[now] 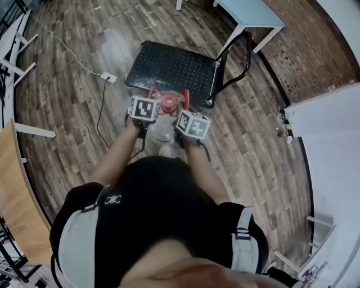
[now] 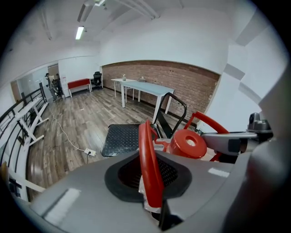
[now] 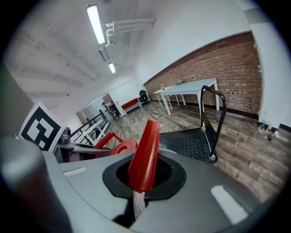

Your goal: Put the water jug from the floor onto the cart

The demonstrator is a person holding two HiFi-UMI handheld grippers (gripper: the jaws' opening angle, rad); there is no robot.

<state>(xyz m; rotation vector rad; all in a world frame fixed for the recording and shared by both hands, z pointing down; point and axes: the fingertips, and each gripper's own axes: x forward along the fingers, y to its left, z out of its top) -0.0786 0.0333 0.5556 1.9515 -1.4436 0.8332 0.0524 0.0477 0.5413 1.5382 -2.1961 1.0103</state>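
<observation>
The water jug (image 1: 161, 130) is a clear bottle with a red cap (image 1: 169, 101) and two red carrying handles. It hangs between my two grippers, just short of the near edge of the black cart (image 1: 171, 67). My left gripper (image 1: 151, 97) is shut on the left red handle (image 2: 148, 159). On the other side, my right gripper (image 1: 183, 104) is shut on the right red handle (image 3: 144, 152). In the left gripper view the cap (image 2: 188, 143) shows beside the cart deck (image 2: 122, 136). The right gripper view has the cap (image 3: 122, 146) to the left and the cart deck (image 3: 188, 142) ahead.
The cart's black push handle (image 1: 239, 59) rises at its right end. A white power strip (image 1: 108, 77) with cables lies on the wooden floor left of the cart. A light table (image 1: 250, 14) stands beyond, white furniture (image 1: 326, 118) at the right, a wooden board (image 1: 17, 185) at the left.
</observation>
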